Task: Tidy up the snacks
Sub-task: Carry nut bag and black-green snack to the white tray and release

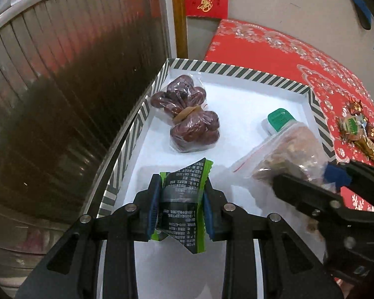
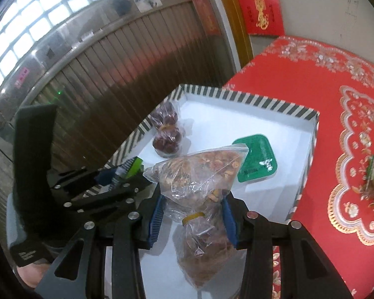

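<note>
While angled down over box | left gripper clamps packet | right gripper clamps bag

Both grippers point steeply down, side by side. The left gripper pinches a packet; the right gripper clamps a bag at its banded neck.

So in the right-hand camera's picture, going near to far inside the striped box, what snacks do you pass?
Bag of nuts in the right gripper → green-lidded tub → bag of red dates → far striped wall.
</note>
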Available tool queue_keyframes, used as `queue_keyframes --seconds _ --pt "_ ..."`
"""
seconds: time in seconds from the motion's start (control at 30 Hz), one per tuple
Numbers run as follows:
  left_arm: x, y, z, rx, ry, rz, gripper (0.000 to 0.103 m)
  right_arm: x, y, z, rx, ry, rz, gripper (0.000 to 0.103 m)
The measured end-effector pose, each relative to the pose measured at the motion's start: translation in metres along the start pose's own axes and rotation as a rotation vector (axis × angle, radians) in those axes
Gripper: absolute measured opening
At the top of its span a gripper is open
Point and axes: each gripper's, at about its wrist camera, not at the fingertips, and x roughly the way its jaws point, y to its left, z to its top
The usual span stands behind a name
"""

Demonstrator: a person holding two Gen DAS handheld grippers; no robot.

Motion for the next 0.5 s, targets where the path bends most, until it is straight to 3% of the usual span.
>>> queue_keyframes --seconds 0.27,0.33,0.43,0.5 --pt "0.008 0.001 -0.001 -0.022 0.028 -0.010 0.032 0.013 0.000 -0.003 -0.001 0.030 -0.025 0.045" --pt "0.011 0.006 -0.002 -0.049 0.050 -0.016 0.046 0.013 0.000 -0.003 -0.001 0.033 -0.028 0.046" --pt "0.011 0.012 0.000 -0.075 0.057 -0.030 0.057 0.014 0.000 -0.001 0.007 0.040 -0.019 0.049" --pt "0.009 0.016 0.000 -0.089 0.055 -0.033 0.059 0.015 -0.001 0.001 0.024 0.050 0.000 0.052"
